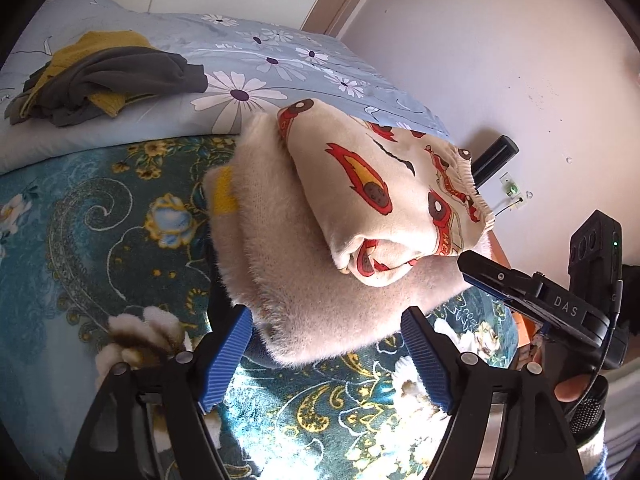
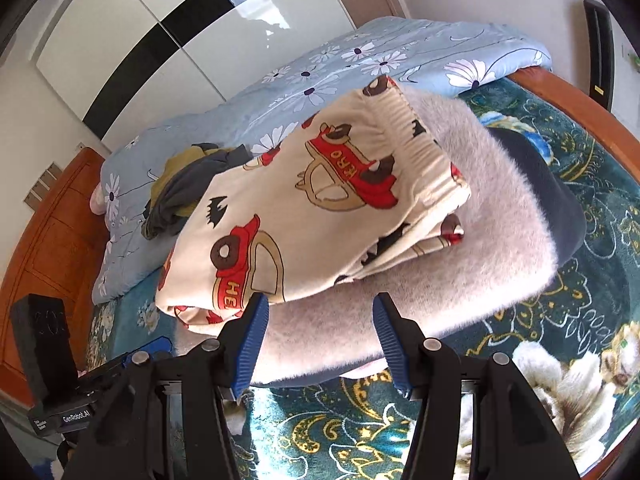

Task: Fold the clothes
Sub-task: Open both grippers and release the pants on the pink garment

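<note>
A folded stack of clothes fills the middle of both views, lying on the bed's teal floral blanket. On top sits a cream garment printed with red cars [image 2: 312, 216], folded into a thick bundle, its gathered elastic waistband [image 2: 424, 152] toward the upper right of the right wrist frame. Beneath it lies a fluffy pale pink sweater [image 2: 472, 264], folded flat and wider than the printed piece, with a yellow patch [image 1: 225, 196] at its left edge in the left wrist view. A dark blue garment [image 2: 560, 208] shows under the sweater's right side. In the upper left of the left wrist frame, a crumpled grey and mustard heap [image 1: 108, 76] lies unfolded on the blue daisy quilt.
</note>
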`<action>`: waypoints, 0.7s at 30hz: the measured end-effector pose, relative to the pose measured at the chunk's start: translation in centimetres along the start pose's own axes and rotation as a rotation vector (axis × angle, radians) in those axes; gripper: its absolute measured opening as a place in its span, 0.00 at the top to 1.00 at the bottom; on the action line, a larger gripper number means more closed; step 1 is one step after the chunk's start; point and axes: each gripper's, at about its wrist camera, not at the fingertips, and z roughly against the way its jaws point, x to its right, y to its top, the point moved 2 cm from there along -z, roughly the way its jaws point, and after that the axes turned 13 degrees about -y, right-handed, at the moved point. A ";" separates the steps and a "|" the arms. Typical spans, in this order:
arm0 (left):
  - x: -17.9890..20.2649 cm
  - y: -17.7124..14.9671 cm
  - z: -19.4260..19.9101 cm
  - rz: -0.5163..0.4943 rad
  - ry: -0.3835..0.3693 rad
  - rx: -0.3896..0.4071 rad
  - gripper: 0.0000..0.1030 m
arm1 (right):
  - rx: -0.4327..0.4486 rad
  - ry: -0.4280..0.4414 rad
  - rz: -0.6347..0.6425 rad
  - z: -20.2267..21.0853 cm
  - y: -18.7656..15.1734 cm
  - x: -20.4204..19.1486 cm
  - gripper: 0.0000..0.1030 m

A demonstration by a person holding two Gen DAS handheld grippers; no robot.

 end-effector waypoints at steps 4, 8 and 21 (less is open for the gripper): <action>-0.3 -0.7 0.3 0.027 0.017 0.001 0.22 | -0.031 -0.019 0.003 -0.5 -0.8 -0.4 0.46; -0.1 -1.2 0.6 0.029 0.016 -0.009 0.22 | -0.056 -0.072 0.036 -1.1 -1.5 -1.1 0.33; 0.0 -1.8 1.8 0.051 0.029 0.021 0.00 | -0.090 -0.164 0.137 -1.6 -3.0 -3.8 0.08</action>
